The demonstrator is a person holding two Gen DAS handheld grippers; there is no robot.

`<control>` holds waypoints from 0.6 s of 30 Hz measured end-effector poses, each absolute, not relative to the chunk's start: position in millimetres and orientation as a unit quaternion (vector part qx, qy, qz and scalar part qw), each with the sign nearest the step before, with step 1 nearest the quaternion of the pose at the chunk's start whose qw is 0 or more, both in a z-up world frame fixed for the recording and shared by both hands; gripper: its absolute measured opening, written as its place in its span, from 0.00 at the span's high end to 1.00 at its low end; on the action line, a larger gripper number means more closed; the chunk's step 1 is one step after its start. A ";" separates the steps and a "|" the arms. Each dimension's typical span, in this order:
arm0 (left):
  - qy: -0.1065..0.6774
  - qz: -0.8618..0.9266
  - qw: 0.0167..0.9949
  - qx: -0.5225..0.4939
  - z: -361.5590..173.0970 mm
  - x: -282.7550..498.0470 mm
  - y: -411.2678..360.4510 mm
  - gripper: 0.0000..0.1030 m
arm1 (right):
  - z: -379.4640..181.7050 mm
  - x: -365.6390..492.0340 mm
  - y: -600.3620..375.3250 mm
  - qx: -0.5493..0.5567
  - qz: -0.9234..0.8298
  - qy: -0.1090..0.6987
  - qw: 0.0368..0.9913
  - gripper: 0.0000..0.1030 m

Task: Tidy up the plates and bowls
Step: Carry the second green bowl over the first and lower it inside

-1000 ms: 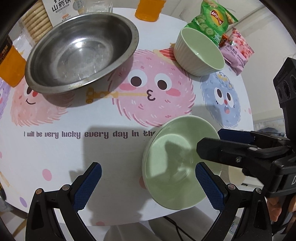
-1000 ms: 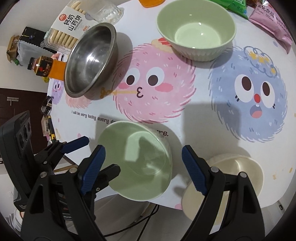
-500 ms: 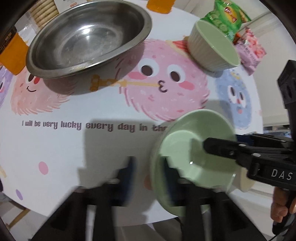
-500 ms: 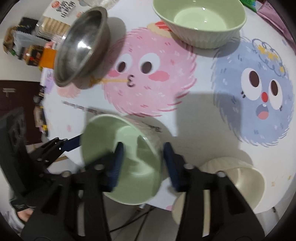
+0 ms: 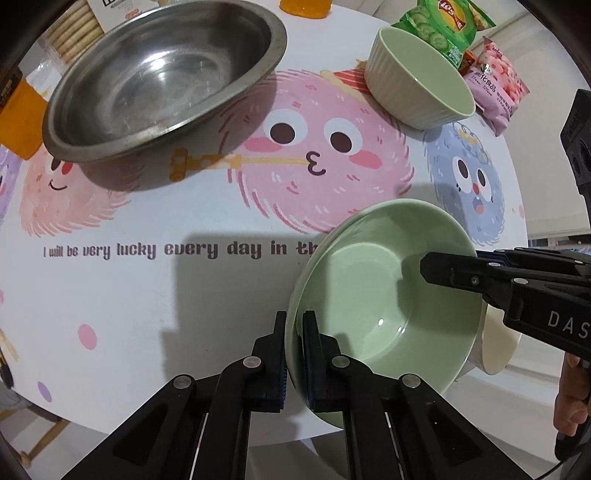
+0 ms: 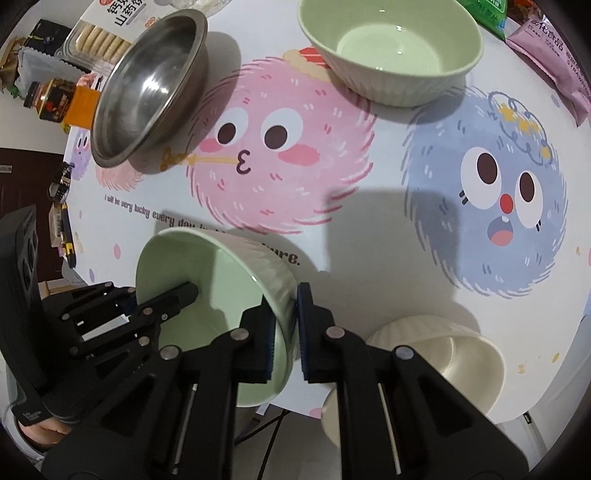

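Both grippers clamped on one green bowl, near worktop edge.

Left gripper [image 5: 294,354] pinches the green bowl [image 5: 384,306] rim on its left side, pads tight on the wall; right gripper [image 6: 284,332] nipped on the opposite rim w/ one finger inside, one outside. Bowl sits tilted at the front edge of the worktop [image 5: 155,295]. Just beside it, a cream bowl [image 6: 436,358]. Further back: steel bowl [image 5: 162,77] & 2nd green bowl [image 5: 421,81], well apart. Snack packs [image 5: 447,26] at the far edge.
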State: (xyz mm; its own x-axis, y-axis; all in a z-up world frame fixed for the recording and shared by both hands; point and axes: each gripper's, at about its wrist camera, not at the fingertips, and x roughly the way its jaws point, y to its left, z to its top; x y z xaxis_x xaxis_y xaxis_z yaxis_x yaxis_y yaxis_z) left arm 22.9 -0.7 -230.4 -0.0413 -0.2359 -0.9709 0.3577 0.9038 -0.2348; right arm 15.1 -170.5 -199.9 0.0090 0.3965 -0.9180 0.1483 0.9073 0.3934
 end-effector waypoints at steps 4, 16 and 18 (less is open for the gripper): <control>0.686 -0.217 0.693 0.044 -226.7 24.9 -0.5 0.94 | -195.9 17.3 -172.2 0.201 0.091 0.696 0.683 0.87; 0.662 -0.230 0.711 0.061 -202.1 34.1 -9.6 0.94 | -172.3 22.2 -180.9 0.216 0.082 0.676 0.699 0.87; 0.657 -0.232 0.714 0.064 -196.8 36.8 -12.0 0.94 | -166.1 24.4 -183.9 0.217 0.080 0.672 0.704 0.87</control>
State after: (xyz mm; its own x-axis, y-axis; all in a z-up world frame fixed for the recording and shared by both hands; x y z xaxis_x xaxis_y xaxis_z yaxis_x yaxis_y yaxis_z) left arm 36.8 -12.0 -196.8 0.0283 -0.2478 -0.9684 0.4163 0.8837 -0.2139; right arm 24.4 -183.9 -166.1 0.0847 0.4039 -0.9109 0.1799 0.8929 0.4126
